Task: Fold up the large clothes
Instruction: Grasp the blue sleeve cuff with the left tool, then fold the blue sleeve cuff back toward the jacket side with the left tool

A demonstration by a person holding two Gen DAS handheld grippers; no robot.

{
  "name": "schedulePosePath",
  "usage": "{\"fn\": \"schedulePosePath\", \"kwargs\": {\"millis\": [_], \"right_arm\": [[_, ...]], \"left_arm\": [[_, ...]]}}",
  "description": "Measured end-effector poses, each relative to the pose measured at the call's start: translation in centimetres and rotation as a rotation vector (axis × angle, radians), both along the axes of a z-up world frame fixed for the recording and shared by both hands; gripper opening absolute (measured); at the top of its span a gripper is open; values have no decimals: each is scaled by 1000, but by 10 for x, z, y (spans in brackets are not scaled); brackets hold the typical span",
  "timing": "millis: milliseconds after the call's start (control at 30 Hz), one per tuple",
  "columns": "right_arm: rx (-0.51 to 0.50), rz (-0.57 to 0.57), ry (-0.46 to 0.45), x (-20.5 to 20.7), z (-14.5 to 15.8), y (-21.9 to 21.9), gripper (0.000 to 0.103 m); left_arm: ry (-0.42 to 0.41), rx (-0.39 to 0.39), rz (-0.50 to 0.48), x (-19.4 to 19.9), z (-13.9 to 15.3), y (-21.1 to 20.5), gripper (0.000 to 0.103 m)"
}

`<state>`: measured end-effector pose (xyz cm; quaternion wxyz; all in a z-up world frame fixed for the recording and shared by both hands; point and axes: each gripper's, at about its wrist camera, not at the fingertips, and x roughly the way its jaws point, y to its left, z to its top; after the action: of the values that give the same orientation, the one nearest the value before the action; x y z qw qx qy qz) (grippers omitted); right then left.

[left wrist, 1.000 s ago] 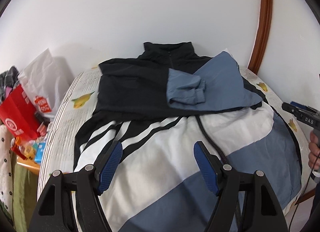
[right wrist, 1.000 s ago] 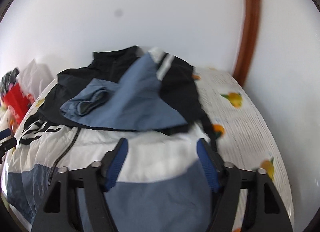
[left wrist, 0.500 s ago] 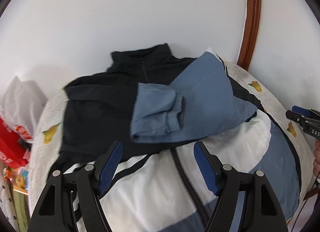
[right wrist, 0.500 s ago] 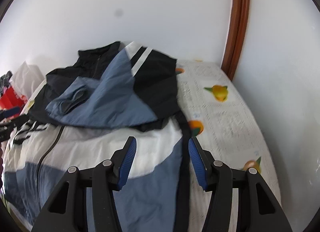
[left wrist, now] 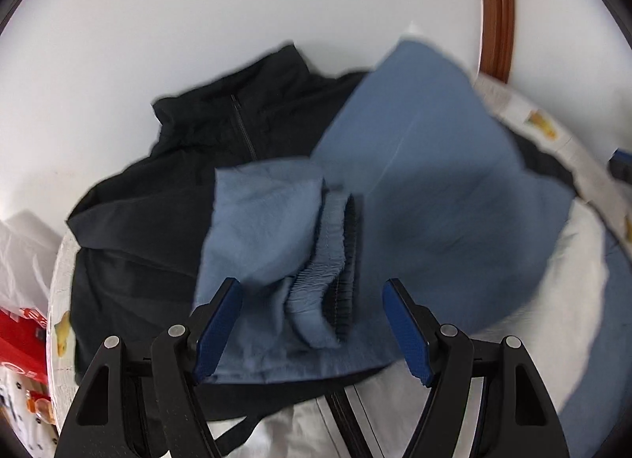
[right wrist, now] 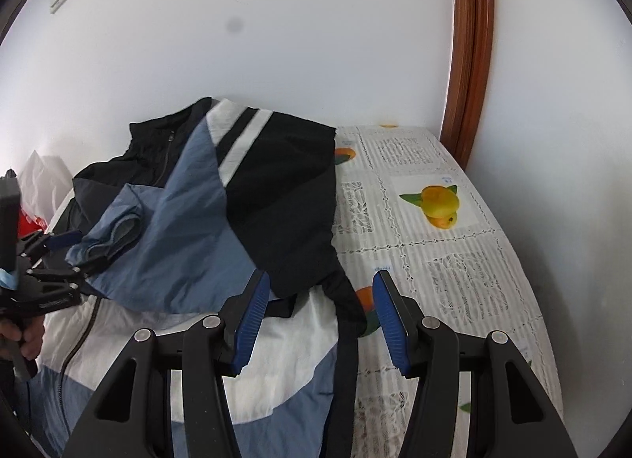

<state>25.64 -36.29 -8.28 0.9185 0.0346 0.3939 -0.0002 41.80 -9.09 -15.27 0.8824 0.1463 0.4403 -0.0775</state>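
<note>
A large black, blue and white zip jacket (left wrist: 130, 252) lies spread on a table, collar toward the far wall. One blue sleeve (left wrist: 426, 181) is folded across the chest, its ribbed cuff (left wrist: 335, 260) bunched in the middle. My left gripper (left wrist: 314, 323) is open and empty, just over the cuff. In the right wrist view the jacket (right wrist: 276, 189) fills the left half. My right gripper (right wrist: 320, 315) is open and empty above the jacket's right side edge. The left gripper also shows in the right wrist view (right wrist: 51, 260), at the left edge.
The table has a white cloth (right wrist: 454, 260) printed with oranges, bare on the right. A white wall and a brown door frame (right wrist: 470, 63) stand behind. A white plastic bag (left wrist: 23, 260) and red packaging (left wrist: 19, 339) lie off the left end.
Both grippers have moved forward toward the collar end. The left one now hovers over the folded sleeve cuff. The right one has shifted right to the jacket's side edge.
</note>
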Motion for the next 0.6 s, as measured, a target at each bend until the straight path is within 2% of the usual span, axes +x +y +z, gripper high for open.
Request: {"fn": "schedulePosePath", "kwargs": {"millis": [33, 100, 200, 233, 333, 467, 600], "right_arm": [[3, 0, 4, 1, -3, -2, 54], [7, -2, 13, 4, -8, -4, 54], [5, 2, 27, 5, -14, -5, 54], [2, 3, 30, 5, -15, -5, 54], [3, 11, 38, 6, -17, 0, 54], [-13, 25, 37, 9, -13, 17, 54], [-40, 43, 14, 15, -3, 39, 54]], "left_arm": [[10, 13, 11, 4, -6, -1, 70], [7, 36, 59, 11, -13, 3, 59], [30, -37, 117, 18, -15, 19, 36], [36, -59, 134, 19, -13, 24, 22], [15, -119, 143, 15, -1, 36, 12], [-48, -169, 185, 1, 27, 66, 11], [-130, -173, 267, -11, 52, 108, 11]]}}
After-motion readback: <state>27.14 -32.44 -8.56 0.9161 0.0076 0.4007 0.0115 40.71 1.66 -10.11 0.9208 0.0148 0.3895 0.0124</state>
